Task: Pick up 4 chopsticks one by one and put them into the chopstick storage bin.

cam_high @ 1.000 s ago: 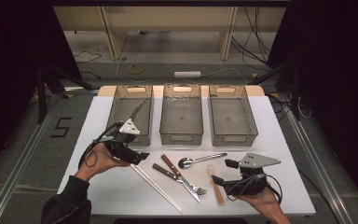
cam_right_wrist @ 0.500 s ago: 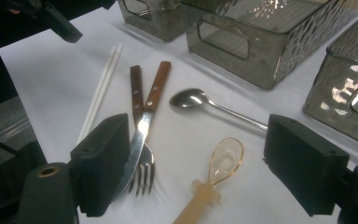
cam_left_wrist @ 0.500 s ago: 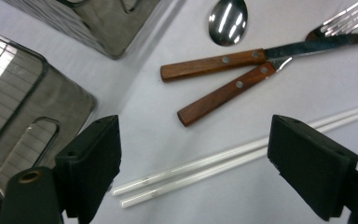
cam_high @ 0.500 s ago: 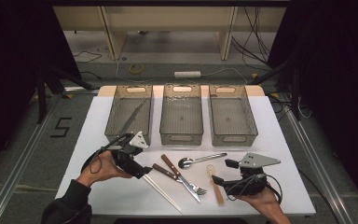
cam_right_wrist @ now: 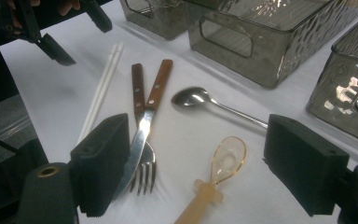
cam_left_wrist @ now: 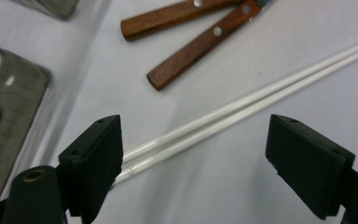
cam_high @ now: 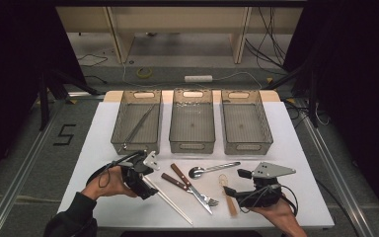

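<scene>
High view: three grey bins stand in a row at the far side of the white table (cam_high: 296, 148). The left bin (cam_high: 128, 143) already holds a slim pair of dark sticks, apparently chopsticks (cam_high: 139, 124); the middle bin (cam_high: 192, 143) and the right bin (cam_high: 246, 143) look empty. The left gripper (cam_high: 145, 185) hangs over the near end of the white chopsticks (cam_high: 170, 203). Still on the table are a wooden-handled knife (cam_high: 190, 186), a wooden-handled fork (cam_high: 187, 188), a steel spoon (cam_high: 212, 170) and an amber plastic spoon (cam_high: 227, 190). The right gripper (cam_high: 234, 190) rests near the amber spoon. Judged from this layout, the sorting has barely begun: one pair is binned and five pieces remain.

Left gripper view: the jaws stand wide apart, low over the table, straddling the white chopsticks (cam_left_wrist: 242, 107), which lie side by side and ungrasped. The two wooden handles (cam_left_wrist: 196, 44) lie just beyond.

Right gripper view: the jaws are spread and hold nothing. Between them lie the amber plastic spoon (cam_right_wrist: 219, 175), the fork's tines (cam_right_wrist: 142, 175) and the knife blade (cam_right_wrist: 140, 140); the steel spoon (cam_right_wrist: 200, 100) lies farther off, before the bins. The left gripper (cam_right_wrist: 56, 35) hovers above the white chopsticks (cam_right_wrist: 100, 95).
</scene>
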A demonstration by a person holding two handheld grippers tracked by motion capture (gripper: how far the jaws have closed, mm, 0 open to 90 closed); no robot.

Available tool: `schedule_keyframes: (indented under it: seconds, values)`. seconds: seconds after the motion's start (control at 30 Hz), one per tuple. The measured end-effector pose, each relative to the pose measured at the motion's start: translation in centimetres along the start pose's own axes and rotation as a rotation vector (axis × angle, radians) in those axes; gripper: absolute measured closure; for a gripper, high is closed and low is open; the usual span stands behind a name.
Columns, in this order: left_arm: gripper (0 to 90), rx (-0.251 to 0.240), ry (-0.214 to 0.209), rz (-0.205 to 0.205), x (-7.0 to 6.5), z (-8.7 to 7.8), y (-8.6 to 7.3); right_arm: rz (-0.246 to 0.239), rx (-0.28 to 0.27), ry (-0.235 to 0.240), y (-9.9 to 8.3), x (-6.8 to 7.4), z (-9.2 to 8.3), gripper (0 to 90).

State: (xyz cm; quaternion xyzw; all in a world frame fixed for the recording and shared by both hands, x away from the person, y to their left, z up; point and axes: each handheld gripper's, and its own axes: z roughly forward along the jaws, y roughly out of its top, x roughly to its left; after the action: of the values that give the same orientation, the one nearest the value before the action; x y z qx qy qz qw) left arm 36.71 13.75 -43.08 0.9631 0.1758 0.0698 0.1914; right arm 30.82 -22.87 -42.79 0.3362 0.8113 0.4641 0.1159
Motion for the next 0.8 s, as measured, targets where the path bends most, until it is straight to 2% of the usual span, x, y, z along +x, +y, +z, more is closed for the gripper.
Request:
schedule_keyframes:
  seconds: [0.23, 0.27, 0.37, 0.8]
  values:
    - [19.2, 0.040, -0.011, 0.046, -0.2, 1.1, -0.4, 0.001, 0.004, 0.000, 0.0, 0.0, 0.0, 23.7]
    - [19.7, 0.036, -0.010, 0.042, -0.3, 1.2, -0.5, 0.002, 0.005, -0.001, 0.0, 0.0, 0.0, 23.7]
    - [20.4, 0.064, -0.009, 0.063, -0.2, 1.6, -0.6, 0.002, 0.007, -0.001, 0.0, 0.0, 0.0, 23.7]
    - [29.6, 0.099, -0.023, 0.119, 0.0, 2.6, -0.5, 0.001, 0.010, 0.005, -0.1, -0.1, 0.1, 24.0]
